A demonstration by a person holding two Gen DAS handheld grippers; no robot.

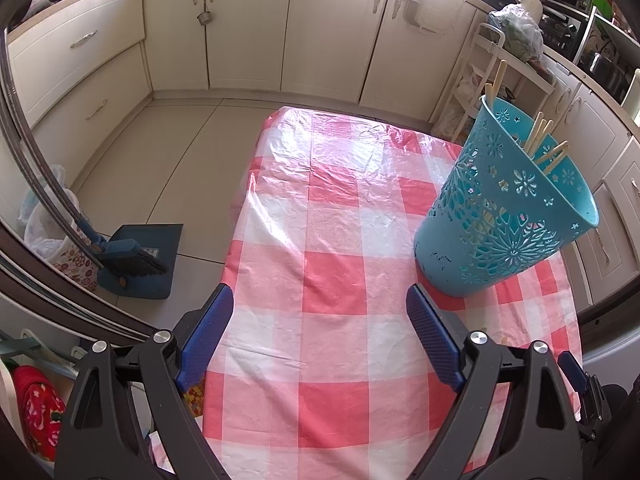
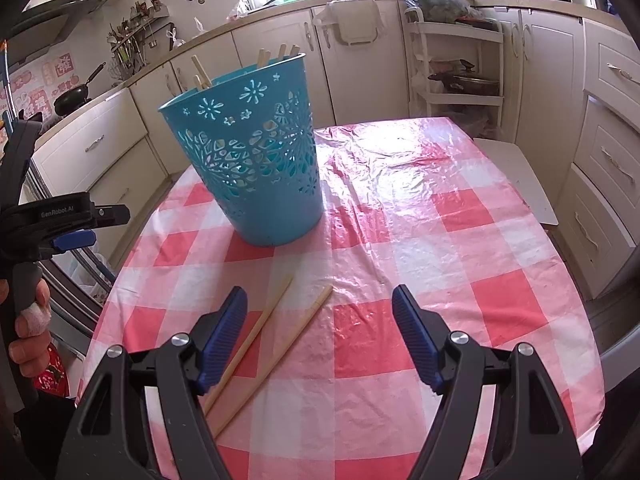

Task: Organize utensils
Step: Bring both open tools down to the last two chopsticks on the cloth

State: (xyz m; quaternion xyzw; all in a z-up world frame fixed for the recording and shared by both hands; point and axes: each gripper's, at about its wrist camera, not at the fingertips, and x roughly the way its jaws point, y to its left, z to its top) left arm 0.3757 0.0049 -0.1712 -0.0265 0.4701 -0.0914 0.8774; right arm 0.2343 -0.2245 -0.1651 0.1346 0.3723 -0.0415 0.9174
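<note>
A teal perforated basket [image 2: 260, 168] stands upright on the red-and-white checked tablecloth [image 2: 400, 240], with several wooden chopsticks [image 2: 262, 58] sticking out of its top. Two loose wooden chopsticks [image 2: 280, 340] lie side by side on the cloth, just inside the left finger of my right gripper [image 2: 318, 300], which is open and empty above them. In the left wrist view the basket [image 1: 508, 216] sits to the right of my left gripper [image 1: 320, 300], also open with nothing between its blue pads. The left gripper's body [image 2: 60, 216] and the hand holding it show at the right wrist view's left edge.
Cream kitchen cabinets [image 1: 248, 32] ring the table. A blue dustpan and brush [image 1: 136, 256] sit on the tiled floor left of the table. A white shelf cart [image 2: 460, 68] with a pan stands behind the table, and a white stool [image 2: 516, 176] sits at its right side.
</note>
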